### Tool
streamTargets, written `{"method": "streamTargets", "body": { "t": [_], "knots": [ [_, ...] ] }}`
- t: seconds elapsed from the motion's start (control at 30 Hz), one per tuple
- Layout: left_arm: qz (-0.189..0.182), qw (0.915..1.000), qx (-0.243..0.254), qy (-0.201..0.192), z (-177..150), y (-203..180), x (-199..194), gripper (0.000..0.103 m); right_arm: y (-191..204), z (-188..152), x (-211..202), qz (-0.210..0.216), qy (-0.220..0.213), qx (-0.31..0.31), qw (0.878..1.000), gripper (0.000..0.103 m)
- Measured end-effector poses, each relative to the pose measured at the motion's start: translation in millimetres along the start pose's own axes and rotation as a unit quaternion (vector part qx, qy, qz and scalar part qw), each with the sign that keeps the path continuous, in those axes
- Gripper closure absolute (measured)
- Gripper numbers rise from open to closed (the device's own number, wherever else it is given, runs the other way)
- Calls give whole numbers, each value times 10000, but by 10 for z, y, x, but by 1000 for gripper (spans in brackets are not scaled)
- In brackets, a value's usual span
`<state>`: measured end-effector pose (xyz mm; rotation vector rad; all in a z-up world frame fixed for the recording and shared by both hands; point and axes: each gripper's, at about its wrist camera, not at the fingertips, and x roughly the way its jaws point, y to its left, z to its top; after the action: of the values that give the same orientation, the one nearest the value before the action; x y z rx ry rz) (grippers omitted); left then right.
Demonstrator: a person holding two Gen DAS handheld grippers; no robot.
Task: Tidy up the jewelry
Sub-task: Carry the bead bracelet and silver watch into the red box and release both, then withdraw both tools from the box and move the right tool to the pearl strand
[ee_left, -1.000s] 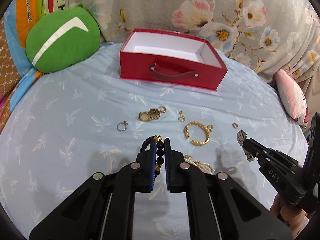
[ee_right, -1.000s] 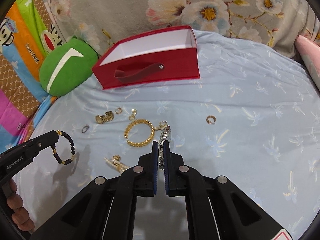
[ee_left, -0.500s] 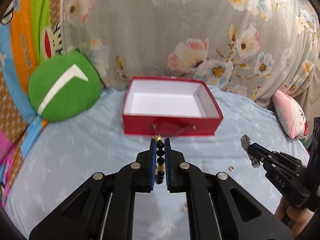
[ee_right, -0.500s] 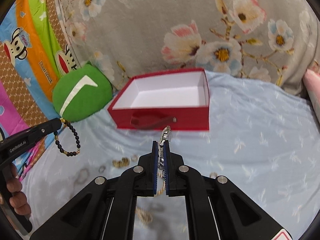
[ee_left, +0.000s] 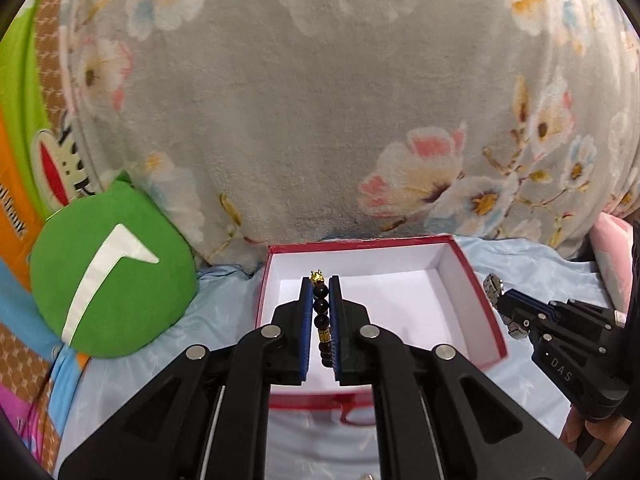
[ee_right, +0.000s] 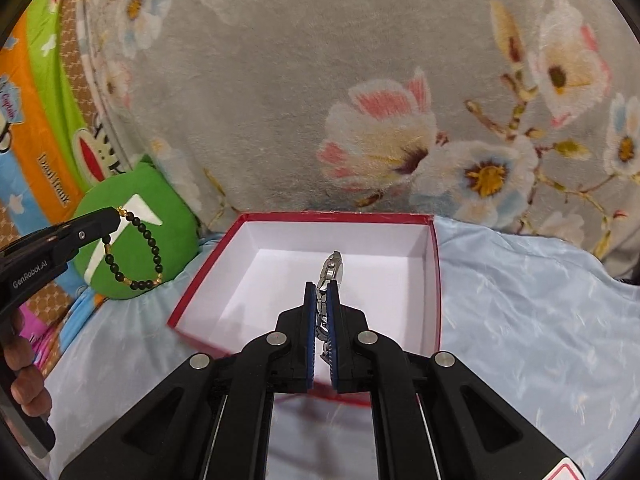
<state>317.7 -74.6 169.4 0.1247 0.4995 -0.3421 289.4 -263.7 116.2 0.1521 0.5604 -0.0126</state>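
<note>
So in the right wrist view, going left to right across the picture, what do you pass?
Left tongs gripping the black bead bracelet → green cushion → red box, with the silver watch pinched in the right tongs over it → blue bedsheet.

Both black grippers, left gripper (ee_left: 320, 295) and right gripper (ee_right: 321, 295), have blue pads, silver screws and white lettering; bare-skinned fingers (ee_right: 22, 376) show.
</note>
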Motion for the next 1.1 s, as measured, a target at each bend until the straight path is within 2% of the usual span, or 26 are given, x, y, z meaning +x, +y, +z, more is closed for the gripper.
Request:
{"method": "streamTargets", "body": {
  "t": [0.13,0.37,0.53,0.73,0.8,0.87,0.9,1.1],
  "knots": [
    [187,9996,88,205,138,-1,549,96,-118,166,533,-101,273,70,9996,98],
    [193,9977,-47,654,141,75,1412,96,-365,190,1295,-225,824,244,9960,98],
    [241,9956,-78,904,46,56,1820,96,-418,140,1580,-296,1084,171,9935,97],
    [353,9939,-74,1043,-76,-7,2065,94,-442,114,1653,-310,1087,142,9935,98],
    [431,9933,-116,1062,-102,8,2102,88,-454,122,1598,-322,975,161,9946,98],
    [465,9936,-206,1005,-116,44,2088,56,-467,126,1543,-339,901,171,9952,97],
    [477,9943,-257,915,-122,68,2051,52,-478,116,1513,-336,879,190,9954,96],
    [620,9956,-91,697,-138,128,1749,51,-435,56,1208,-410,667,76,9969,96]
  ]
}}
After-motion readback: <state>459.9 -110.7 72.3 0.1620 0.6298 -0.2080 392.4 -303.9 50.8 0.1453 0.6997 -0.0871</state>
